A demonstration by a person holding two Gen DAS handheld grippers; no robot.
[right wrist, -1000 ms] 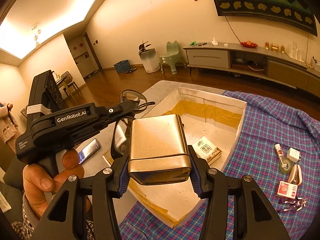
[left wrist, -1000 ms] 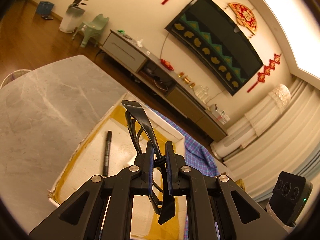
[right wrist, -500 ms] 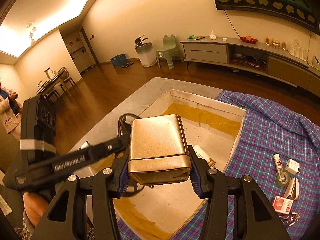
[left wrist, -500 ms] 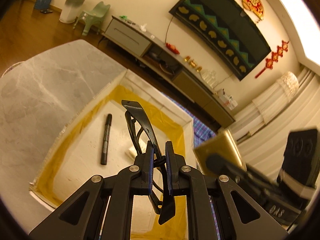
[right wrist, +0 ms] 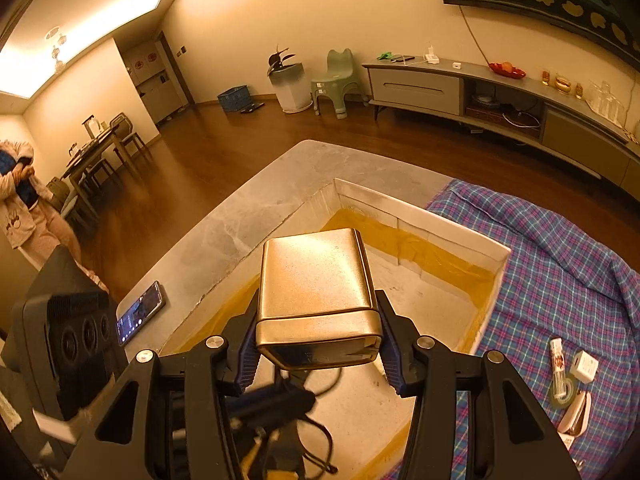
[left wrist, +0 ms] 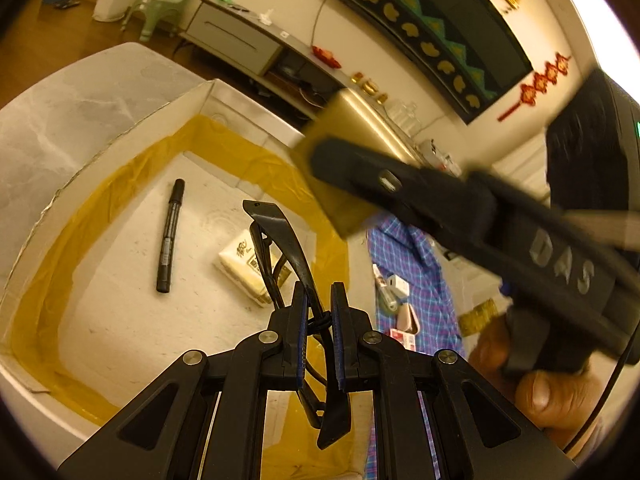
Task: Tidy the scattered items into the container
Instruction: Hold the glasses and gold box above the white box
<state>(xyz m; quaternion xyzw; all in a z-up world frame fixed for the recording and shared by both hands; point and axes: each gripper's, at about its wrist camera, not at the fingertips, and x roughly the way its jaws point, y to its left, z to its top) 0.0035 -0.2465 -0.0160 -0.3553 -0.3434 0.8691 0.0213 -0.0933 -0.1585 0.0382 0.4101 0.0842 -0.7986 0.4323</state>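
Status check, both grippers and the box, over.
Left gripper shut on black glasses, over the box. Right gripper shut on gold tin, also above it. Marker and packet inside; grippers crowd each other.

A: Which colours is the container (left wrist: 120, 136) showing?
B: White walls, yellow-ochre tape lining its floor edges. The marker (left wrist: 169, 236) inside is showing black.
A: And the tin (right wrist: 318, 292)?
B: Reflecting brushed gold. The cloth (right wrist: 560, 272) is displaying a blue-and-purple plaid; the tabletop (right wrist: 256, 208) is presenting grey marble veining.
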